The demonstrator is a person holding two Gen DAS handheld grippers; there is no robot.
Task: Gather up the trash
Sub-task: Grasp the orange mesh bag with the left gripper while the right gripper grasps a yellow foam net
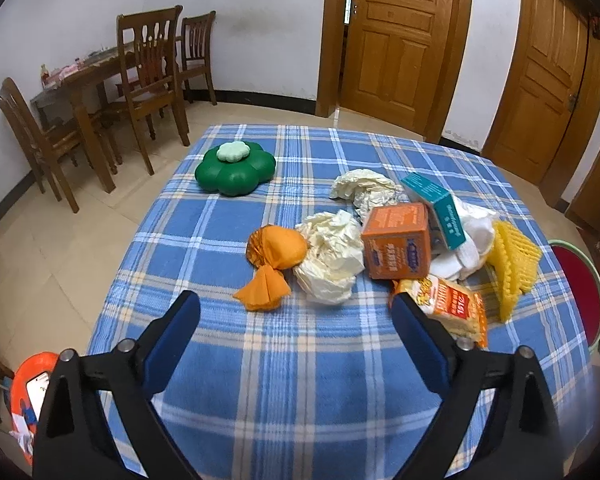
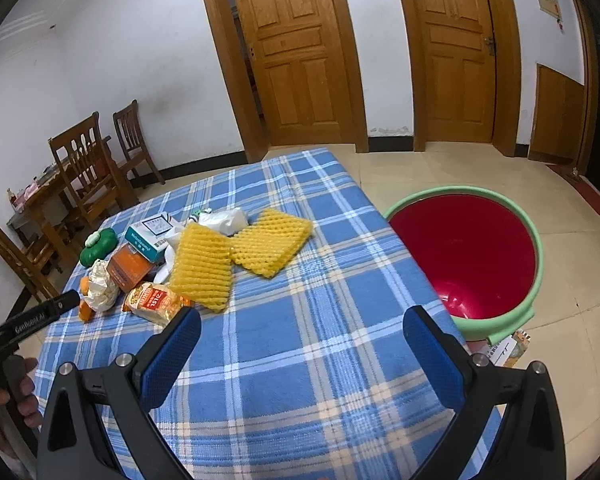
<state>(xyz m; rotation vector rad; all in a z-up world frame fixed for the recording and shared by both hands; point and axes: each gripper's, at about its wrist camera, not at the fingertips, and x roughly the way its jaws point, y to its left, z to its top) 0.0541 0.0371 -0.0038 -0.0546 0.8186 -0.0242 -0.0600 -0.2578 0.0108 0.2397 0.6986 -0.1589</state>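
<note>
Trash lies in a pile on the blue plaid tablecloth (image 1: 284,360): an orange wrapper (image 1: 274,256), crumpled white paper (image 1: 332,258), an orange box (image 1: 396,246), a teal box (image 1: 436,204), a snack packet (image 1: 448,308) and yellow foam netting (image 1: 512,260). My left gripper (image 1: 296,304) is open and empty, just short of the wrapper and paper. My right gripper (image 2: 302,320) is open and empty over bare cloth, right of the netting (image 2: 204,268) and left of the red bin (image 2: 464,252).
A green flower-shaped container (image 1: 236,170) stands at the table's far left. The red bin with a green rim sits on the floor at the table's right edge. Wooden chairs (image 1: 152,80) and a table stand by the left wall. Doors are behind.
</note>
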